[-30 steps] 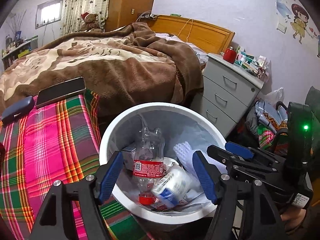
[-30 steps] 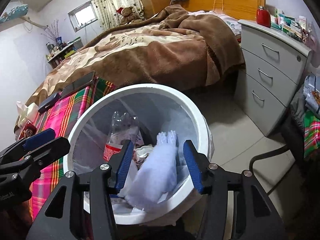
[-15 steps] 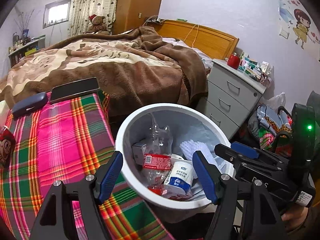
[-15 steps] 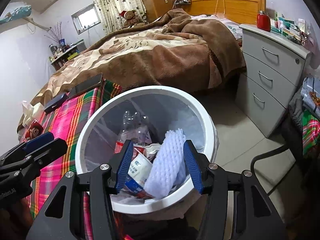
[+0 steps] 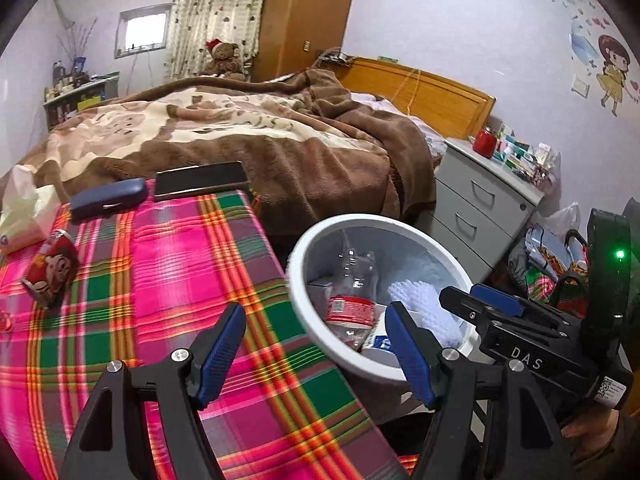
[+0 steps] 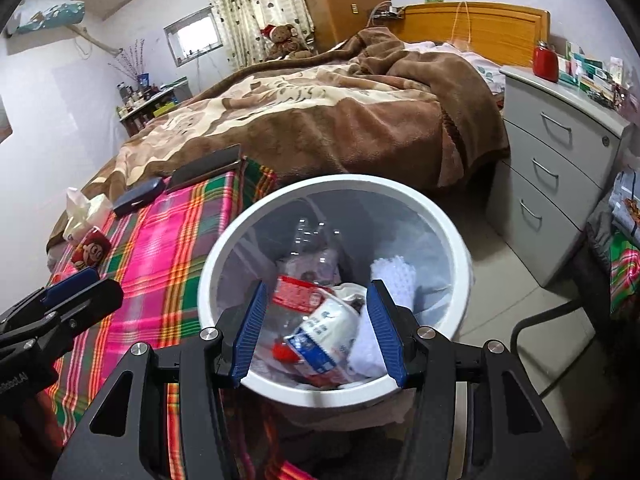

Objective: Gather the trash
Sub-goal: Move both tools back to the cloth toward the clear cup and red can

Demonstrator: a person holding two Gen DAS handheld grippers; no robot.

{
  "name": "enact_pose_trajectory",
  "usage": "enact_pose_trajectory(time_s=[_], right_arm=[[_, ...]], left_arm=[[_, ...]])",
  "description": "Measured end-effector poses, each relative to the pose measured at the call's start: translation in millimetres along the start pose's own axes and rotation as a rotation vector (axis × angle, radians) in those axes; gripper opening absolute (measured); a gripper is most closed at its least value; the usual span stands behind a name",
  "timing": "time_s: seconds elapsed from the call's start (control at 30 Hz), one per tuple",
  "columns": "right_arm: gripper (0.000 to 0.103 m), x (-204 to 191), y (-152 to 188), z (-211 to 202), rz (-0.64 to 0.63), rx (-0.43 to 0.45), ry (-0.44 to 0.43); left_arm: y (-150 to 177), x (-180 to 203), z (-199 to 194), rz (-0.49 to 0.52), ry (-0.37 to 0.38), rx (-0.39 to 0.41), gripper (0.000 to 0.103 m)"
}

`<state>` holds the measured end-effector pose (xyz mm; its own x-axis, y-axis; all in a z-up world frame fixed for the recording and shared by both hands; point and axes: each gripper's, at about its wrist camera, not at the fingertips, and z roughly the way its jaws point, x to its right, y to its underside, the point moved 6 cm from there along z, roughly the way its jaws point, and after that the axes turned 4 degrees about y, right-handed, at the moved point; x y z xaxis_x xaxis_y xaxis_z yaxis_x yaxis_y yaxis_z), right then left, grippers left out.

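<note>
Bedroom clutter frames our work: a plaid cloth point(image 5: 168, 280) covers the table beside the brown-blanketed bed point(image 5: 248, 136). Going left to right, we see a tissue pack point(image 5: 24, 208), a red can point(image 5: 52, 268) lying on its side, a dark case point(image 5: 108, 199) and a phone point(image 5: 200, 180) at the far edge, then the white bin point(image 6: 448, 224) standing off the table's right side. It already holds a bottle point(image 6: 308, 280), a cup point(image 6: 328, 328) and white foam point(image 6: 394, 276).

We judge the can the next piece of trash. To take it well, we would bring 1 claw low across the cloth, straddle its middle and close squarely so it cannot roll away.

Our left gripper point(image 5: 316, 356) tilts downward over the table's corner, jaws spread and empty. Our right gripper point(image 6: 316, 336) angles down above the bin, jaws likewise apart, gripping nothing.
</note>
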<state>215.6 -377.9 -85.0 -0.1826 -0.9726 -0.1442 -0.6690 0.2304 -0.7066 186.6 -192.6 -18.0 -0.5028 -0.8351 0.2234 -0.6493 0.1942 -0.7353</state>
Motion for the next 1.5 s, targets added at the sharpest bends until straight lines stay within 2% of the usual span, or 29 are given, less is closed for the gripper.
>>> enact_pose_trajectory(time_s=[0.33,0.9,1.2,1.5], right_arm=[[0.054,-37,2,-3,-0.047,0.011,-0.051],[0.054,-116,6,3,-0.143,0.008,-0.152],[0.054,-156,8,12,-0.2,-0.009,-0.19],[0.054,-194,8,29,-0.24,-0.043,-0.221]], left_arm=[[6,-40,-37,-0.039,-0.08,0.047,0.072],[26,-134,-90,-0.154,-0.216,0.092,0.072],[38,-194,-111,-0.247,-0.29,0.107,0.072],[55,-262,-121,-0.339,-0.369,0.089,0.072]])
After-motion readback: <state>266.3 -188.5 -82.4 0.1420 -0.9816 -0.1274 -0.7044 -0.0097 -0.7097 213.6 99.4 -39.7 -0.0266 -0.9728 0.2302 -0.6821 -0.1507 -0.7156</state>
